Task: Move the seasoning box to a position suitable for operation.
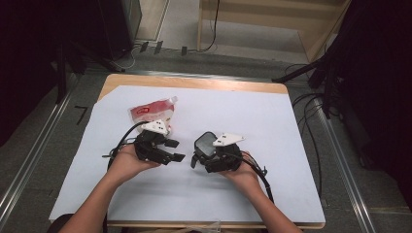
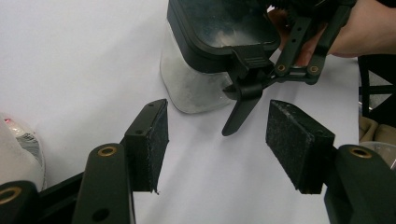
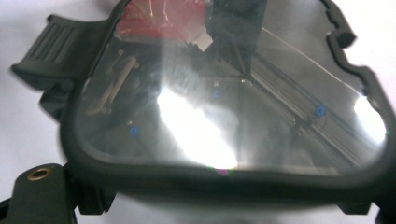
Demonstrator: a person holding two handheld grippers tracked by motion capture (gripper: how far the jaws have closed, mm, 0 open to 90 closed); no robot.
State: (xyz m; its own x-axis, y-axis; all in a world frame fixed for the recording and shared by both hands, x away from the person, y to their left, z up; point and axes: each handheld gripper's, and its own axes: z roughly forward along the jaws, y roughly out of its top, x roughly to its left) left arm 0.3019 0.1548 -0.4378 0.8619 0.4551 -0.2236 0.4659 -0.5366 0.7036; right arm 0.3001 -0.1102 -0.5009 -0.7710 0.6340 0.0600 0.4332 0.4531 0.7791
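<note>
A clear container (image 1: 208, 144) with a black latching lid (image 2: 219, 25) stands near the middle of the white-covered worktop (image 1: 272, 126), clasped by the right gripper (image 1: 209, 154). The left gripper (image 1: 176, 150) hangs just beside it, jaws parted and empty. A red-and-white pouch (image 1: 151, 111) lies behind that gripper.

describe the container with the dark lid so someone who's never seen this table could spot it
On the white sheet covering the table, look near the front middle, in the right hand-held gripper. The container has a frosted clear body and a black-rimmed lid with a side latch flipped down, unlike the red and white pouch lying farther back left.
</note>
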